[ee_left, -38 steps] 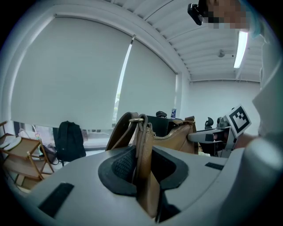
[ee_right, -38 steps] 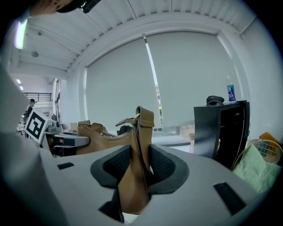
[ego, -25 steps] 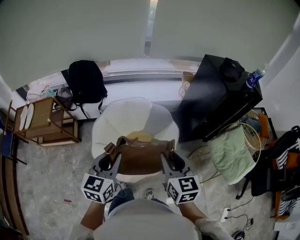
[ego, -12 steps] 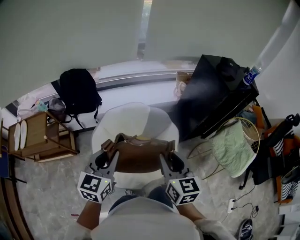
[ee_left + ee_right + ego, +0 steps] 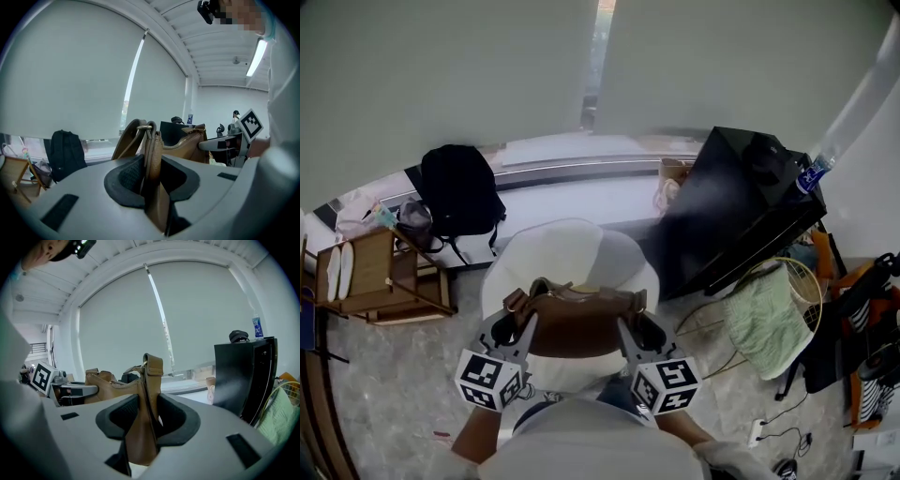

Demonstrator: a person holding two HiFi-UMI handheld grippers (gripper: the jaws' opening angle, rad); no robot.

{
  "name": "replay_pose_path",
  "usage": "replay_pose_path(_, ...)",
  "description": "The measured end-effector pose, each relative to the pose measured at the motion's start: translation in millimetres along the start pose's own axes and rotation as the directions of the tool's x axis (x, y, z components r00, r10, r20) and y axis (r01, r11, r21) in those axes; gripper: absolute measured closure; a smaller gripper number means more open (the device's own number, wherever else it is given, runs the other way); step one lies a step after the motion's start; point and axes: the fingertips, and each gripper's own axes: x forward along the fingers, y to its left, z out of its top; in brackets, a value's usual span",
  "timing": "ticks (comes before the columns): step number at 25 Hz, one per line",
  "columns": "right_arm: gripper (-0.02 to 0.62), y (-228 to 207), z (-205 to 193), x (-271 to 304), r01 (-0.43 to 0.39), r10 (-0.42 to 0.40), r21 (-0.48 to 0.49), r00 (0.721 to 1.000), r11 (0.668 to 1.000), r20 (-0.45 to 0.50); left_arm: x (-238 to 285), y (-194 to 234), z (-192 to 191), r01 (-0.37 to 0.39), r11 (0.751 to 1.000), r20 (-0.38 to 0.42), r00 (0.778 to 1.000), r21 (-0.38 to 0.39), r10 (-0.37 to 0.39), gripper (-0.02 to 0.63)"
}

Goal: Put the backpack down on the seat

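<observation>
A brown leather backpack [image 5: 575,323] hangs between my two grippers above the front of a white round seat [image 5: 567,255]. My left gripper [image 5: 513,323] is shut on the bag's left end, where the strap [image 5: 151,159] runs up between the jaws. On the bag's right end my right gripper [image 5: 635,323] is shut, its jaws clamping the brown strap tab [image 5: 146,404]. In the left gripper view the bag's zipped top edge [image 5: 190,138] stretches across to the right gripper. Whether the bag's bottom touches the seat is hidden.
A black backpack [image 5: 459,192] leans by the window ledge at the left. A wooden stand [image 5: 380,277] sits at the far left. A black cabinet [image 5: 741,206] with a bottle [image 5: 811,173] stands right of the seat. A green cloth [image 5: 769,314] and cables lie on the floor.
The head view has shifted a little; the bag and both grippers sit slightly nearer the seat's front. Both grips are unchanged.
</observation>
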Motion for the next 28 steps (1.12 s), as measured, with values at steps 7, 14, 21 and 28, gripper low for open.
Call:
replay_pose_path(7,0.442,-45.9,13.5,37.3,-0.058,0.057,-0.012,0.997,0.998,-0.042,48.2,3.3,4.1,-0.057,0.997,-0.007,0.998,-0.056,0.057,0.511)
replay_pose_path(14,0.442,-99.3,-5.1,83.7,-0.066,0.066,-0.007,0.995,0.998,-0.078,111.5,14.3,-22.0,-0.074,0.993,-0.046,0.997,-0.095,0.07,0.511)
replay_pose_path(21,0.442,-127.4,-47.2,135.8,-0.067,0.067,0.001,0.992,0.998,-0.104,158.7,42.0,-64.1,-0.095,0.99,-0.071,0.994,-0.1,0.089,0.511)
replay_pose_path(28,0.442,-154.0,-95.2,178.5,-0.065,0.068,0.021,0.988,0.998,-0.138,200.0,61.0,-109.1,-0.113,0.988,-0.1,0.99,-0.107,0.103,0.511)
